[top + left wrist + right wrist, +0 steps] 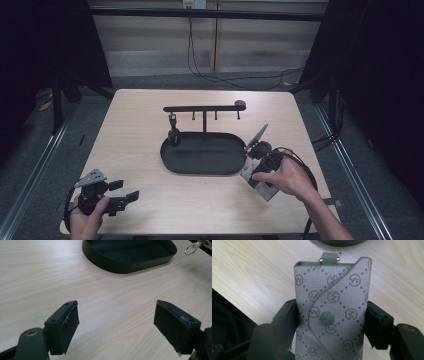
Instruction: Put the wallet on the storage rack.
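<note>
while clamped in right claw (329, 322), pouch (332, 310) lengthwise, strap-end outward

Pale wooden table (150, 107), grey floor (30, 165), beige panelled wall (150, 45), dark curtains (45, 45) either side

A black oval tray (200, 165) sits mid-table (145, 115), a black rack (204, 108) with hanging pegs rising from its far rim; cables (220, 77) trail across the floor behind

A tray (200, 162) sits at the table's (140, 120) centre, a hook rack (204, 108) standing at its far edge. The left gripper (125, 192) rests near the front-left corner. The right gripper (256, 150), right of the tray, clasps a key pouch (332, 310).
</note>
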